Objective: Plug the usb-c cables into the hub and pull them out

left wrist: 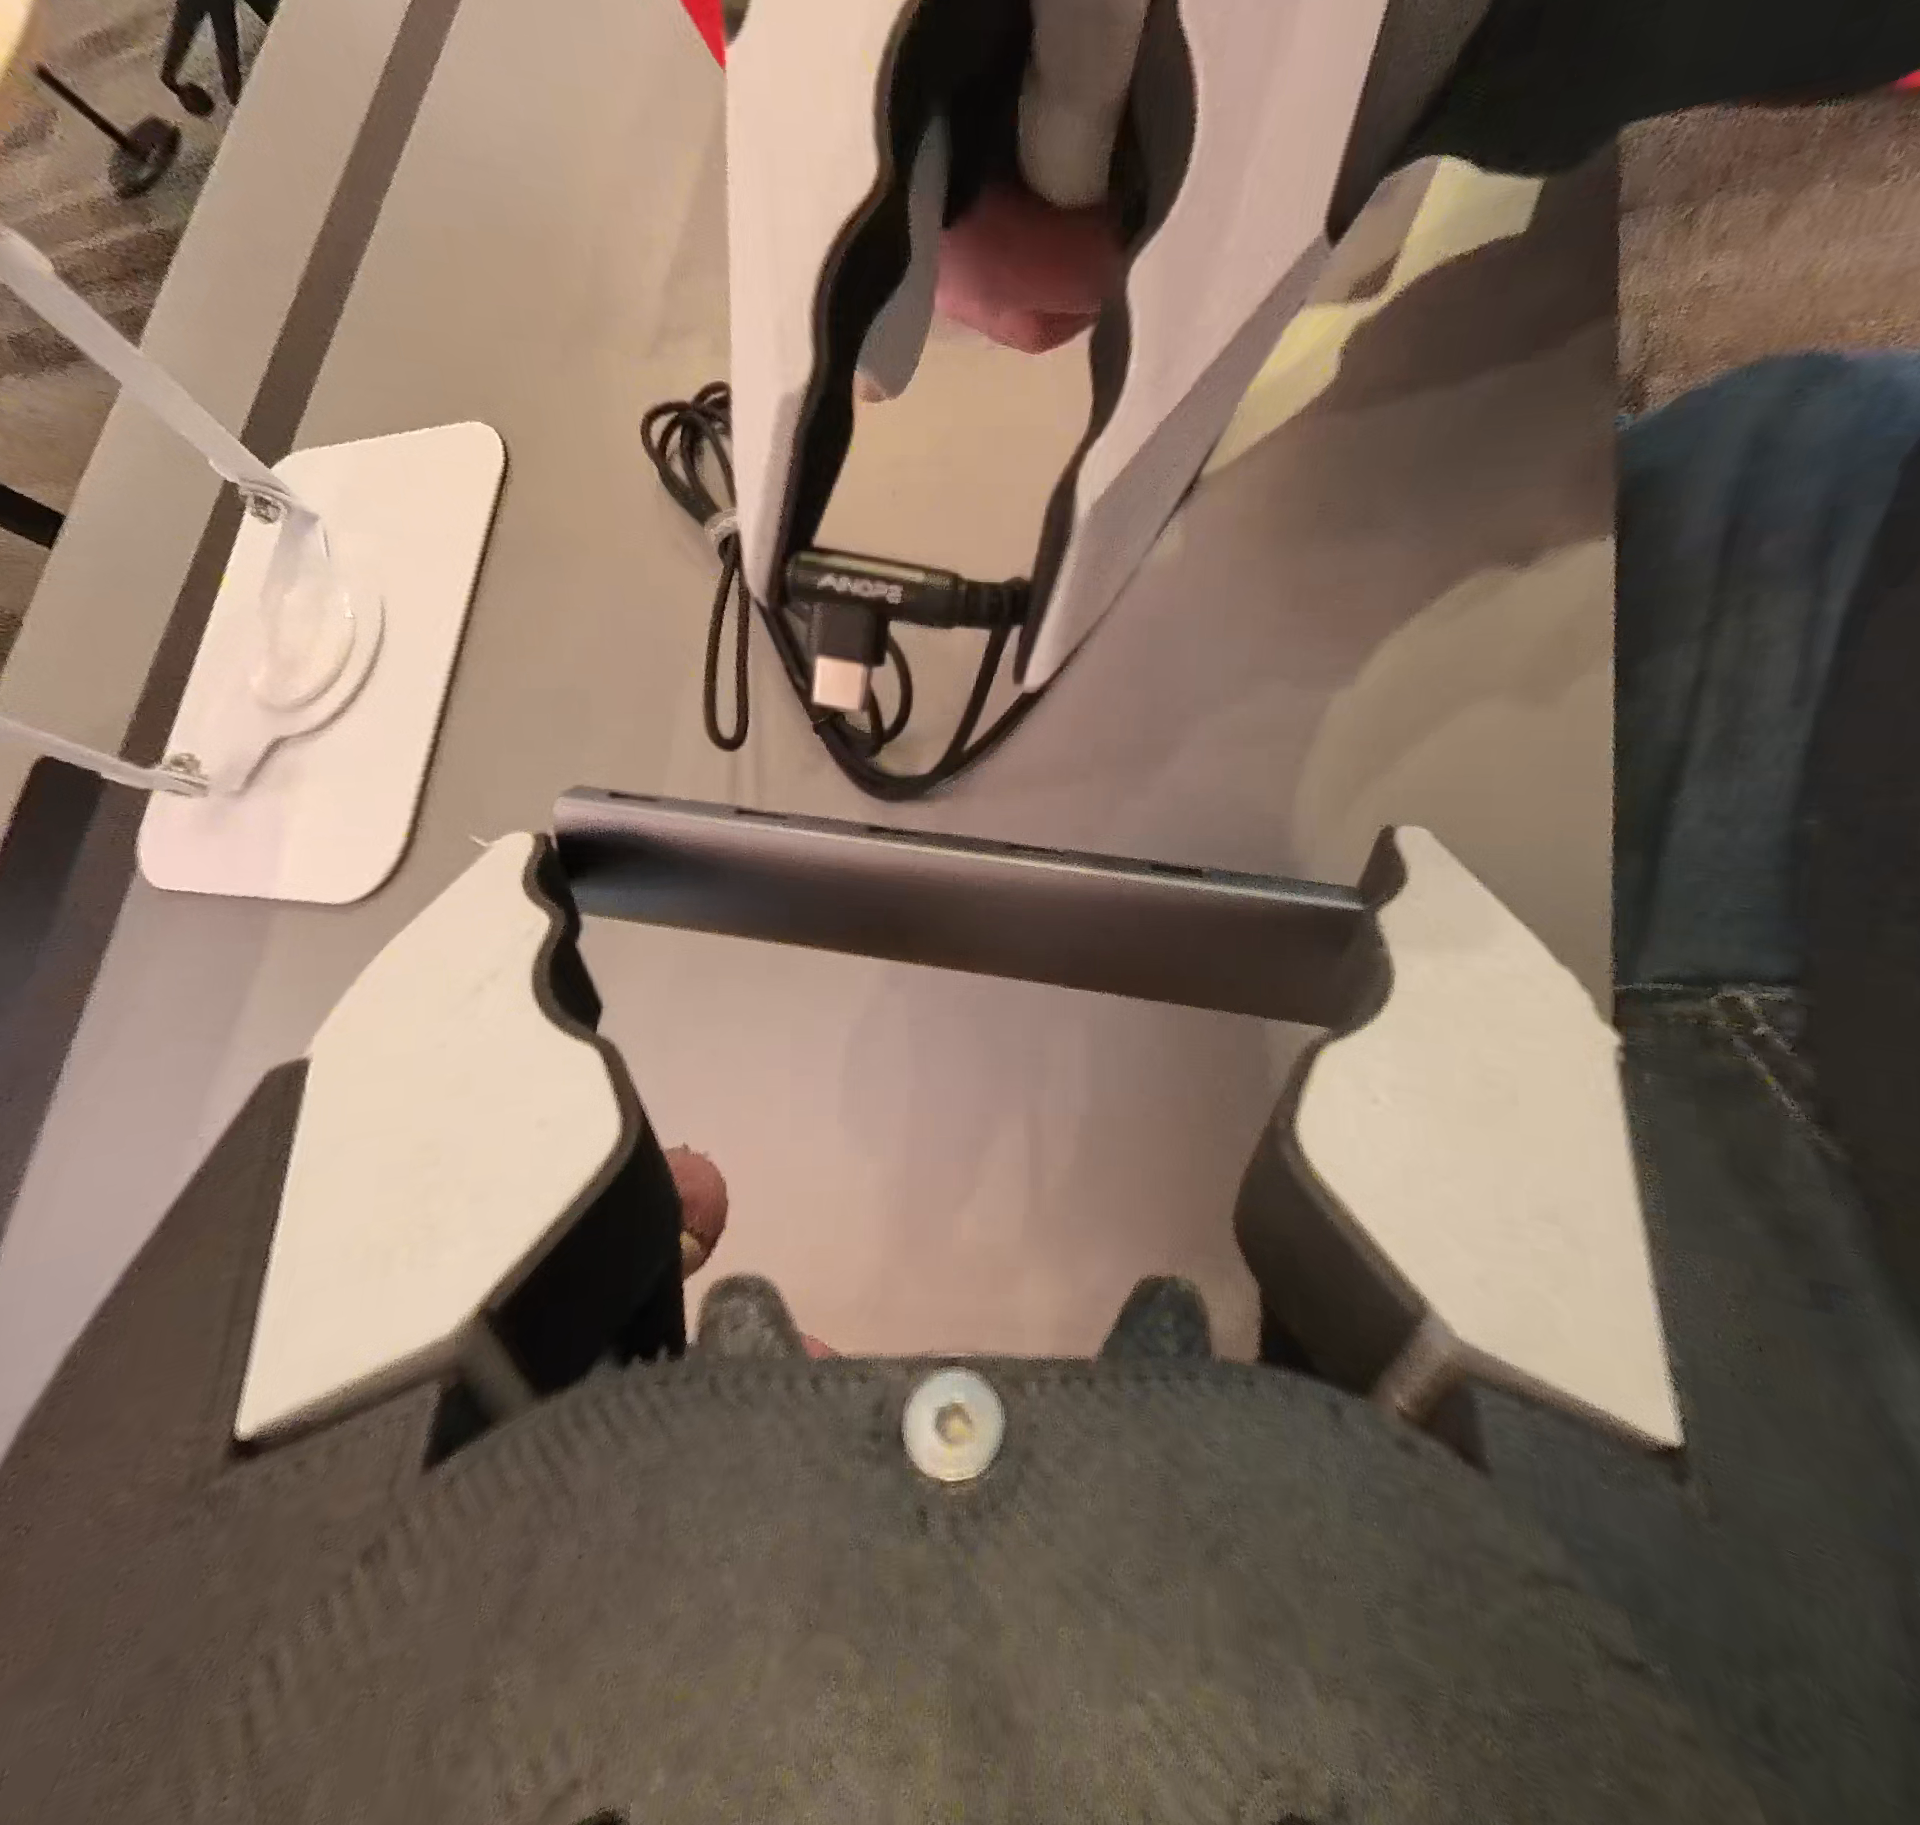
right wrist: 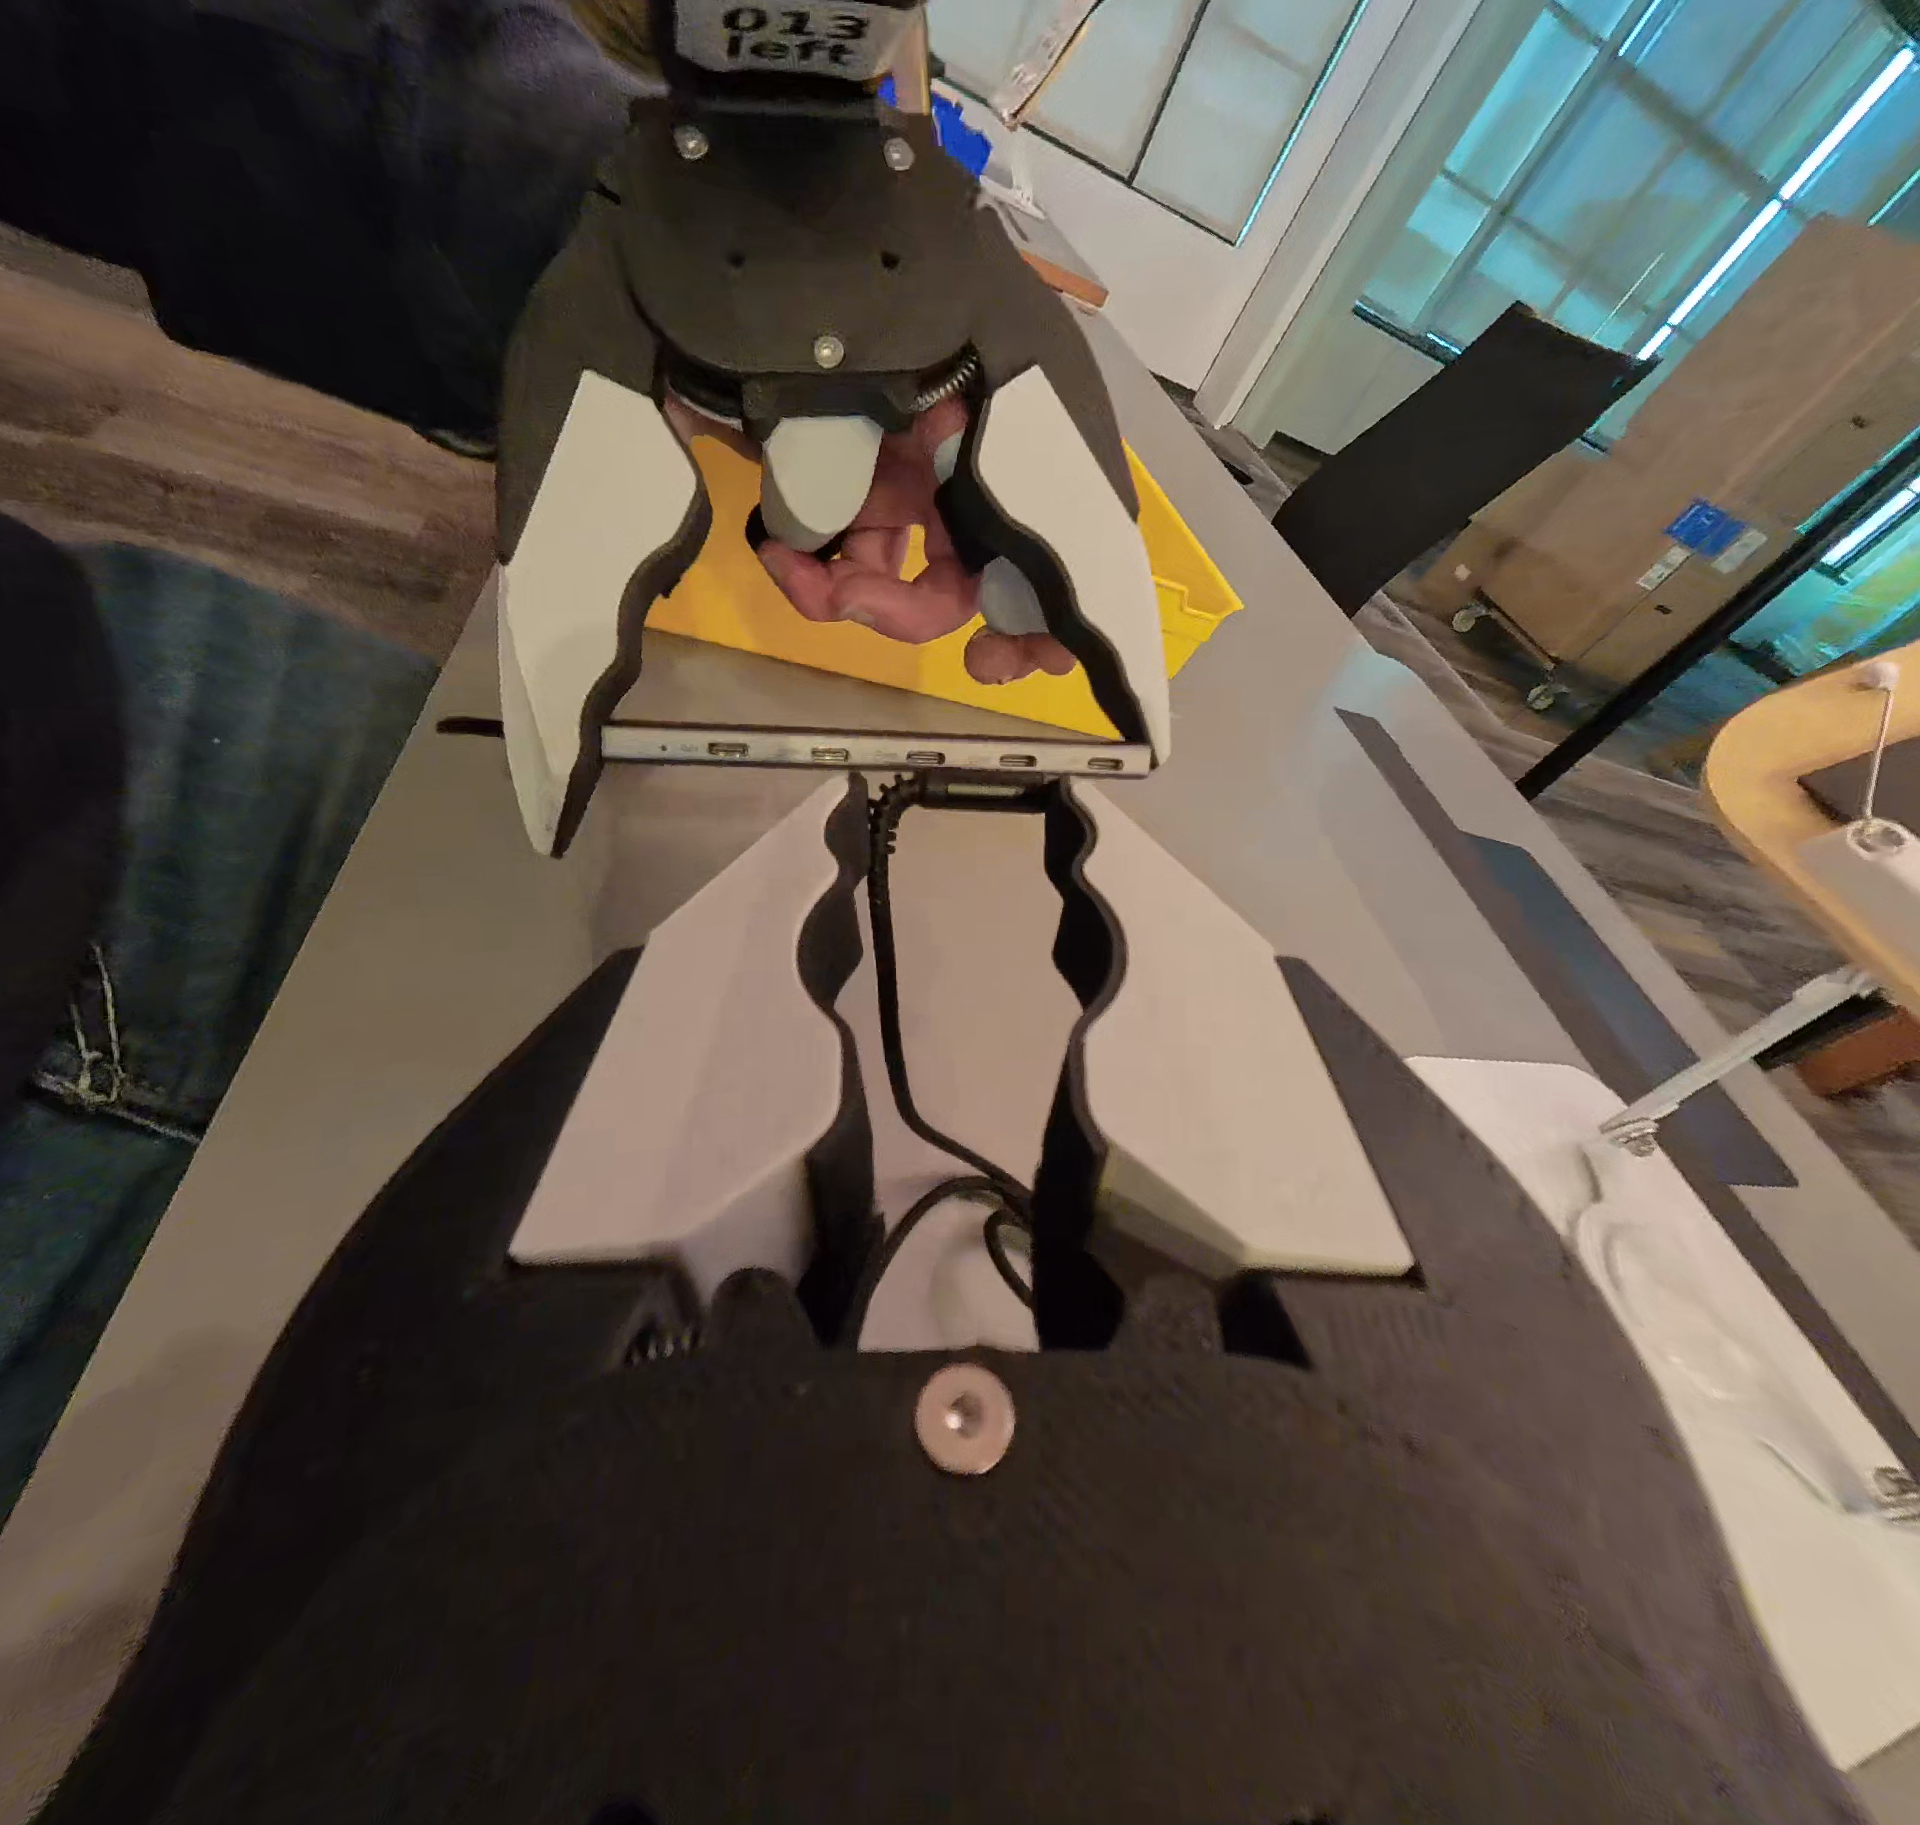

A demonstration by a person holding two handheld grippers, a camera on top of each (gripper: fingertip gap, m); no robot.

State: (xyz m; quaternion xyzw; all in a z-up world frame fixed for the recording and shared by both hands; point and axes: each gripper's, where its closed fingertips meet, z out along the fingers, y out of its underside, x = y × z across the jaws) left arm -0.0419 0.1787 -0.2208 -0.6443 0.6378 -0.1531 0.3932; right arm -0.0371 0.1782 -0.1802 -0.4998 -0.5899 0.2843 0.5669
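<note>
Left gripper (left wrist: 966, 902) is clamped end to end on the hub (left wrist: 966, 928), near the table (left wrist: 582, 248) edge by the person's leg, port row facing the right gripper (right wrist: 951, 799). Right gripper grips the angled USB-C plug (left wrist: 878, 596) by its black body, jaws partly closed, connector tip just short of the ports (right wrist: 925, 759). Risks: plug looks offset between two ports, so pushing now may jam the tip; slack cable (left wrist: 727, 632) could snag.
</note>
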